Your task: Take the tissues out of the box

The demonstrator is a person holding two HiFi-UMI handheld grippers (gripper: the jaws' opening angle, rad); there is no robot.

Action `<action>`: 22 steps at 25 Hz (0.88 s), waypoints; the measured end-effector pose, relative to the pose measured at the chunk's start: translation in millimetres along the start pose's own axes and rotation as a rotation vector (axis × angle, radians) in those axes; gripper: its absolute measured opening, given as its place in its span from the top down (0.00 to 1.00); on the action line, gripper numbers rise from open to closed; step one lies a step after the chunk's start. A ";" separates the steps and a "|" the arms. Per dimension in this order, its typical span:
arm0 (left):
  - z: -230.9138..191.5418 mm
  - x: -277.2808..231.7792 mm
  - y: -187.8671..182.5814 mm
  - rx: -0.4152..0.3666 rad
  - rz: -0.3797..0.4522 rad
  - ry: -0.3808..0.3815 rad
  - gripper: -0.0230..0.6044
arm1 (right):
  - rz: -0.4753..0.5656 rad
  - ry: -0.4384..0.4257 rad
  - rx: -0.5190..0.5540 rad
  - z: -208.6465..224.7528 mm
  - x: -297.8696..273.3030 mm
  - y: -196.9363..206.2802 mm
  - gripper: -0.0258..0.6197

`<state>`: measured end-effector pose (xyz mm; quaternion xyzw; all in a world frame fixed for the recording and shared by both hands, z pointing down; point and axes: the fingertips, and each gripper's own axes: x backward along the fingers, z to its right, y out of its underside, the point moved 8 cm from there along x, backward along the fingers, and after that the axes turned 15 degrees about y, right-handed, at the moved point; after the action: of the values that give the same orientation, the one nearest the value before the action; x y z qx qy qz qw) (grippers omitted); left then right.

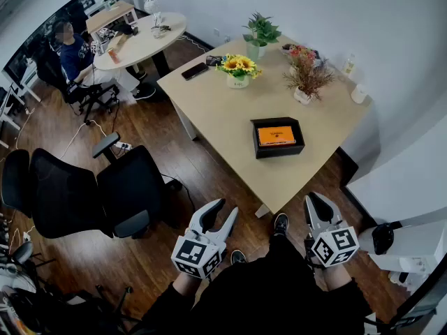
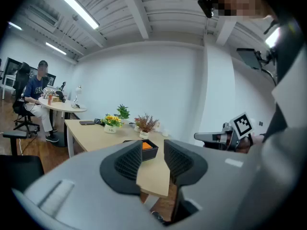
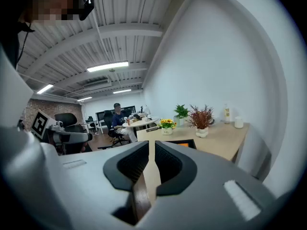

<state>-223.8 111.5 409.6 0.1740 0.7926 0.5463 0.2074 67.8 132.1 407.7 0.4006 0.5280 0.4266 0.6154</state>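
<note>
The black box [image 1: 278,150] sits on the bench [image 1: 223,114], toward its near right end, with the orange tissue pack [image 1: 276,135] lying inside it. Both tools hang well short of the bench, close to the person's body. The left tool [image 1: 225,207] has its jaws a little apart and empty. The right tool [image 1: 316,199] has its jaws almost together, with nothing between them.

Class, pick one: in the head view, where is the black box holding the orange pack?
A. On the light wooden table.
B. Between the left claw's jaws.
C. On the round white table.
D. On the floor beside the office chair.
A: the black box sits on the light wooden table, near the sunflowers.
</note>
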 end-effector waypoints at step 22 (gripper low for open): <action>-117.5 -298.2 2.3 -0.055 -0.519 -0.108 0.46 | -0.338 -0.352 0.442 116.4 -296.0 1.6 0.43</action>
<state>-30.1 -130.9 490.3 -0.0119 0.7834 0.4862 0.3870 159.9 -153.0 514.5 0.4987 0.5525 0.1176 0.6574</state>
